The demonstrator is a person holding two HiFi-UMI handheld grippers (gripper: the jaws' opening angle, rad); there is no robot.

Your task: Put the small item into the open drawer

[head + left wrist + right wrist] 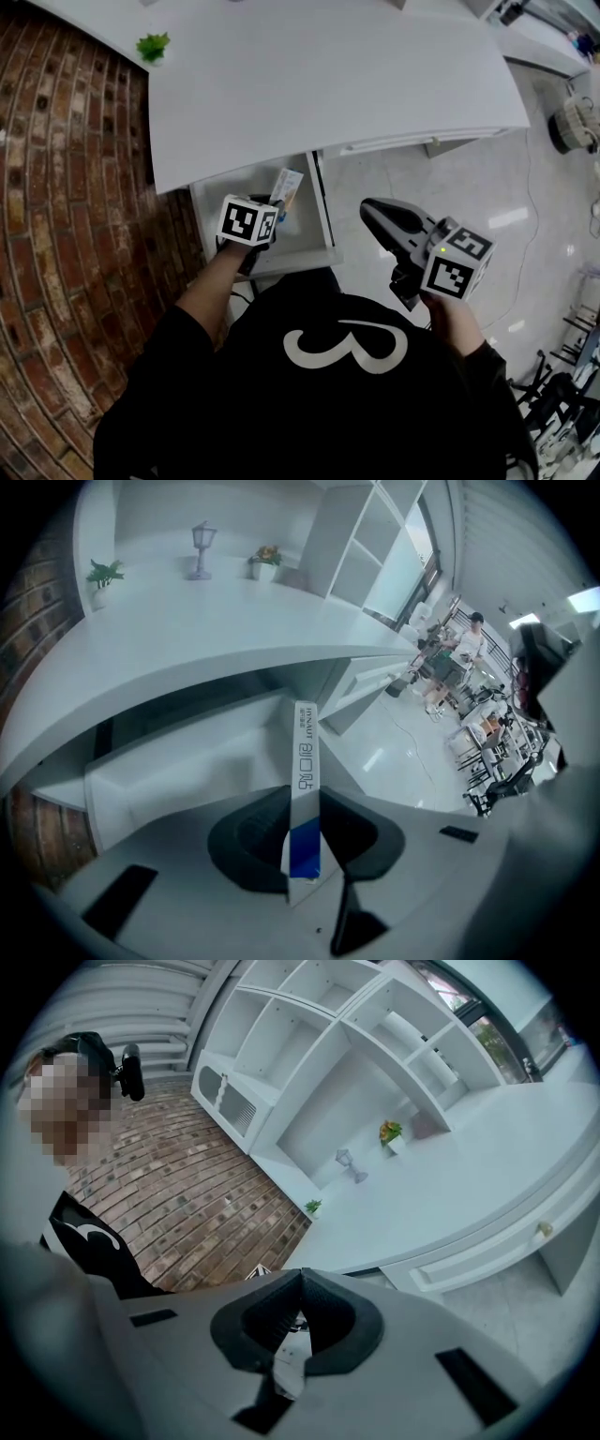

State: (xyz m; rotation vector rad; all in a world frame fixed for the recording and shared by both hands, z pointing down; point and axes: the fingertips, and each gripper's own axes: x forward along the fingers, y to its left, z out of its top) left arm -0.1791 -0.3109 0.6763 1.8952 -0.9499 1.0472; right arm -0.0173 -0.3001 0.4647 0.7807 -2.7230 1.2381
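Clamping a slim white carton [305, 742] edge-on between its dark, ribbed pads [248, 841], the left gripper [302, 799] stands only a little way open, just the carton's thin width. The carton is a long flat rectangle, white with grey print down its narrow side and a blue band at the gripped end; it sticks out well past the jaw tips. From above it hangs over the open drawer [327, 220], a plain white box-shaped tray pulled out from under the smooth, curved white counter [328, 84]; whether it touches the drawer I cannot tell. The right gripper [300, 1281] is held off to the side over glossy pale floor tiles [450, 178], its black jaws pressed tip to tip with nothing between them; rough red brickwork [56, 234] runs along the other side of the counter.
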